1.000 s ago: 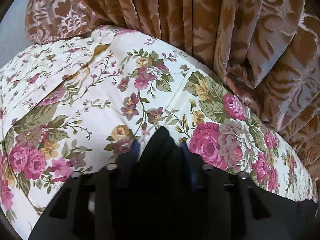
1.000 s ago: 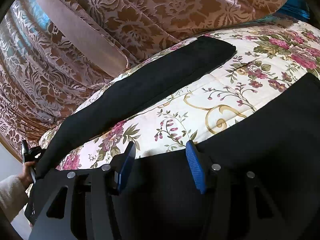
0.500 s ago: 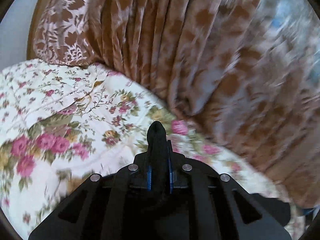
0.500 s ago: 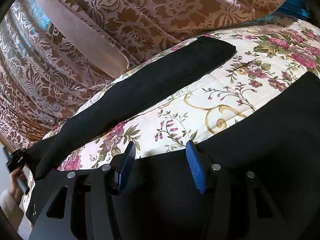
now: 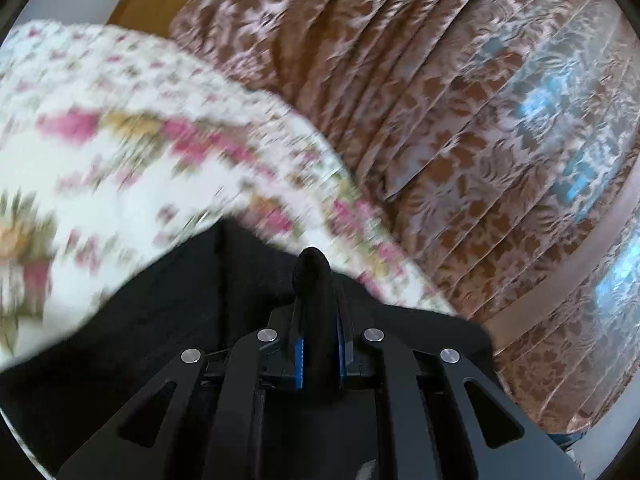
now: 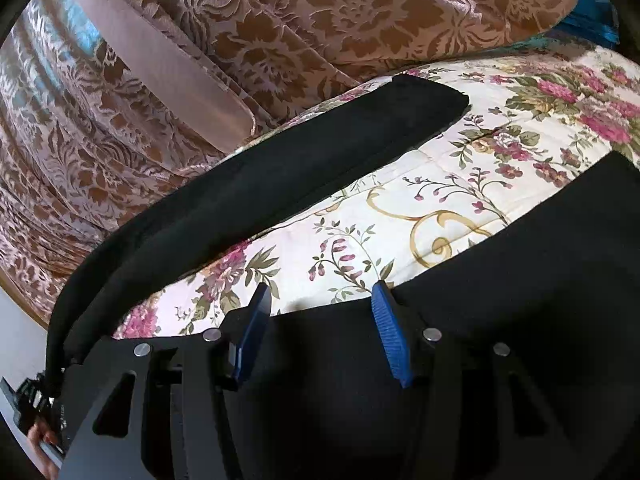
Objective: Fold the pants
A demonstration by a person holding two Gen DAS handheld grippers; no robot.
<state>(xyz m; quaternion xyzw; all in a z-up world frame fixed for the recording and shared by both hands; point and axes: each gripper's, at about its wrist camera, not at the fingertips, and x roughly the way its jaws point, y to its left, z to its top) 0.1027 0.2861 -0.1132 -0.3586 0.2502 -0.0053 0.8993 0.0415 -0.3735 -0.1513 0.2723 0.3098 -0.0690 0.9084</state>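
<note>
Black pants (image 6: 256, 184) lie on a floral bedspread (image 6: 460, 208). One leg stretches diagonally toward the far hem; the other part (image 6: 540, 260) lies under my right gripper. My right gripper (image 6: 320, 312) is open, its blue pads (image 6: 390, 332) just above the black cloth edge. My left gripper (image 5: 318, 344) is shut on a bunched fold of the black pants (image 5: 314, 280), lifted off the bedspread (image 5: 120, 160). In the right wrist view the left gripper (image 6: 36, 412) shows at the lower left, holding the end of the lifted leg.
Brown and pink floral curtains (image 6: 280, 32) hang close behind the bed and fill the right of the left wrist view (image 5: 480, 120). A blue cloth (image 6: 592, 16) shows at the far right corner. A pale wall (image 6: 16, 336) is at the lower left.
My left gripper closed on the pants leg end and lifted and swung it, so its view turned toward the curtains. The leg's near end rose off the bed. My right gripper stayed still.
</note>
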